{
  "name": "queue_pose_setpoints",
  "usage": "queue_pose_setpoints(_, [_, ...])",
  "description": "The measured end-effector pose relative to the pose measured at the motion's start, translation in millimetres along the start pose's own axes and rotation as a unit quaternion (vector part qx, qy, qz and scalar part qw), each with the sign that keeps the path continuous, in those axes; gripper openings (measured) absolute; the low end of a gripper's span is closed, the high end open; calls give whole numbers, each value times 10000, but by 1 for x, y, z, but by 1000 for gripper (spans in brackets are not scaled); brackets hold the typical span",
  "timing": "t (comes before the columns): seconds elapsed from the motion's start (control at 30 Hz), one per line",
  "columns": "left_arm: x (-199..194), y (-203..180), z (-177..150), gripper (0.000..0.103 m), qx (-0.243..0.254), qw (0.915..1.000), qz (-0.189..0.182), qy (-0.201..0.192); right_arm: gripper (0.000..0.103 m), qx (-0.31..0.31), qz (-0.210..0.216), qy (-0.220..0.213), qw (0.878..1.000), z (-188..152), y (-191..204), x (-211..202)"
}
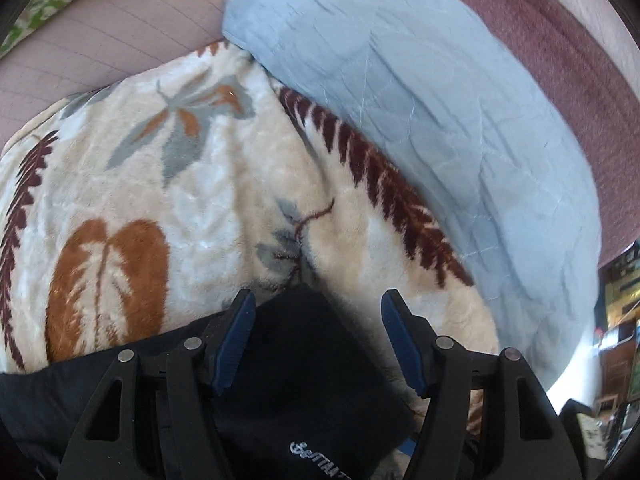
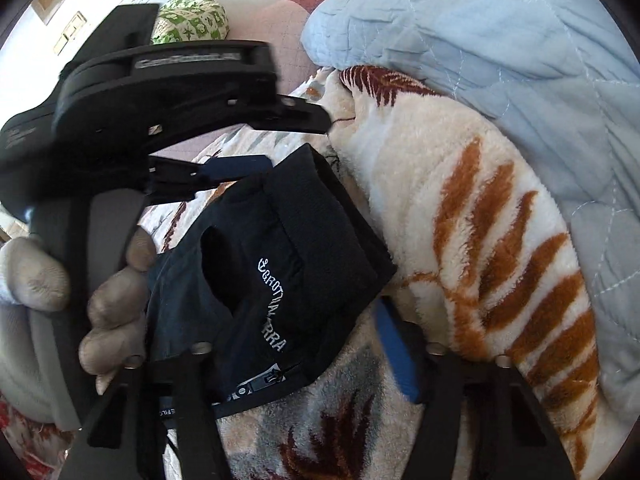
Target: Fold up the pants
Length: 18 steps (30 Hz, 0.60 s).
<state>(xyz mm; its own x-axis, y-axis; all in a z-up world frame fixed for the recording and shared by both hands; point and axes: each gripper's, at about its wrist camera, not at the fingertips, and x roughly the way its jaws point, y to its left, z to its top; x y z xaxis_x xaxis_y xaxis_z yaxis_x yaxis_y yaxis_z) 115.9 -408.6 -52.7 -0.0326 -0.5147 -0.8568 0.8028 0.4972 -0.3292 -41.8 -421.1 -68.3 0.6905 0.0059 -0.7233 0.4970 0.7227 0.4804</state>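
The black pants [image 1: 304, 380] lie folded into a compact bundle on a cream leaf-patterned blanket [image 1: 160, 200]. White lettering shows on the pants [image 2: 276, 304] in the right wrist view. My left gripper [image 1: 318, 344] is open, its blue-padded fingers on either side of the bundle's top corner. It also shows from the side in the right wrist view [image 2: 280, 144], above the bundle. My right gripper [image 2: 296, 360] is open, with the lower part of the bundle between its fingers. One blue pad [image 2: 396, 352] shows clearly; the other finger is partly hidden by cloth.
A light blue quilt [image 1: 440, 100] lies along the blanket's far right side. A pink bedsheet [image 1: 100, 40] and a maroon cover [image 1: 560, 60] lie beyond. A green patterned pillow [image 2: 192, 20] sits at the back. A gloved hand [image 2: 116, 308] holds the left gripper's handle.
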Motion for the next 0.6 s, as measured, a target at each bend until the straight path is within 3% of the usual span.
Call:
queue_pose_setpoints(0.03, [3,-3,0,64,91,9999,-3,53,59,12,17,-6,10000,1,-1,0])
queue_pose_setpoints(0.07, [5,-6,-1,57,204,9997,21,92,57,20,24,-2,10000,1,-2,0])
queue_pose_setpoints(0.1, [4,-8,-3,44,292,9995,67,100,52,38,26,2,10000,2,-3,0])
queue_pose_setpoints(0.13, [3,-11,-5,9,392,9991,123,125,48,75,37,2,10000,3,-5,-1])
queue_pose_setpoints(0.17, [3,-13,-7,7,457,9987,63,195,39,123,75,8,9999,4,-7,-1])
queue_pose_setpoints(0.27, [-9,-19,-15,7,699,9974,159,95,31,256,279,15,9993,8,-12,-4])
queue_pose_setpoints(0.6, [-74,1,-29,7,156,9988,-235,-407,27,-509,776,-278,9953,0,25,-43])
